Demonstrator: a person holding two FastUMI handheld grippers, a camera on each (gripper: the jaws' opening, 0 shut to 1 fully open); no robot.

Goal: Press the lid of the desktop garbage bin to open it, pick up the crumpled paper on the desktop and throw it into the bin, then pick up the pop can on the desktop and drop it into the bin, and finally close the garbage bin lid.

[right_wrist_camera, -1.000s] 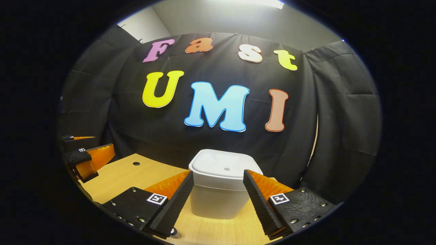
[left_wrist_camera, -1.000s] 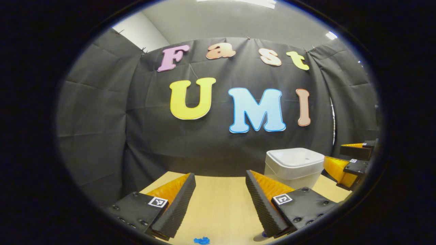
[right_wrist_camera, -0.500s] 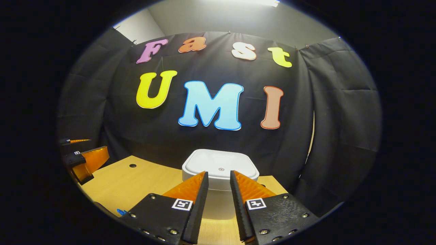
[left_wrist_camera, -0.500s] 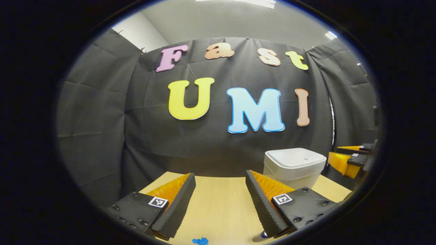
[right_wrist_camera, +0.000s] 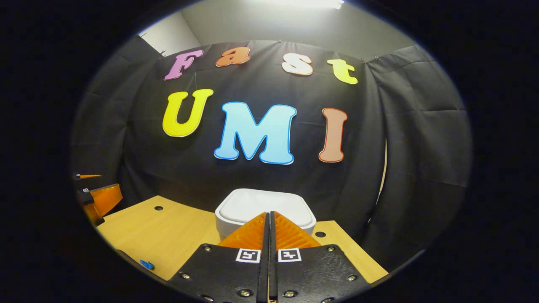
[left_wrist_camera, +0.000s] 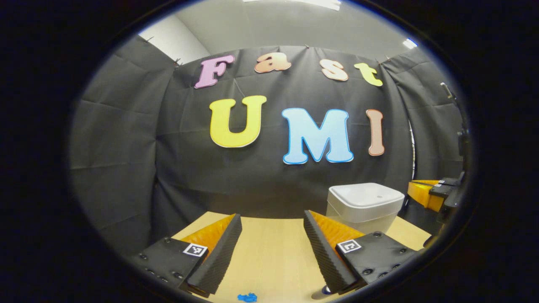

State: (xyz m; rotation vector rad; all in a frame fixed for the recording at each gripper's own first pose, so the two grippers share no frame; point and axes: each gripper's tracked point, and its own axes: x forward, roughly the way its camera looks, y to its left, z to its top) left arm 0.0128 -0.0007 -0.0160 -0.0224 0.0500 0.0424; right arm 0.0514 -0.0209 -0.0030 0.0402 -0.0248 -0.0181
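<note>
The white desktop bin [right_wrist_camera: 244, 208] stands at the back of the wooden table [right_wrist_camera: 177, 235] with its lid down. My right gripper [right_wrist_camera: 269, 214] is shut with nothing between its fingers. Its tips are in front of the near edge of the lid and a little above it; I cannot tell whether they touch. In the left gripper view the bin [left_wrist_camera: 364, 204] is at the right. My left gripper [left_wrist_camera: 271, 216] stands open over the bare table [left_wrist_camera: 269, 256], left of the bin. The right gripper [left_wrist_camera: 431, 191] shows at the far right, at about lid height.
The black cloth wall hangs close behind the bin. Two small round holes [right_wrist_camera: 158, 208] [right_wrist_camera: 320, 234] are in the tabletop. A small blue mark [left_wrist_camera: 247, 297] lies on the table near its front edge. The left gripper [right_wrist_camera: 99, 198] shows at the far left.
My right gripper has closed from wide open to fully shut and has risen, so the lid sits lower in its view. The left gripper has stayed put.
</note>
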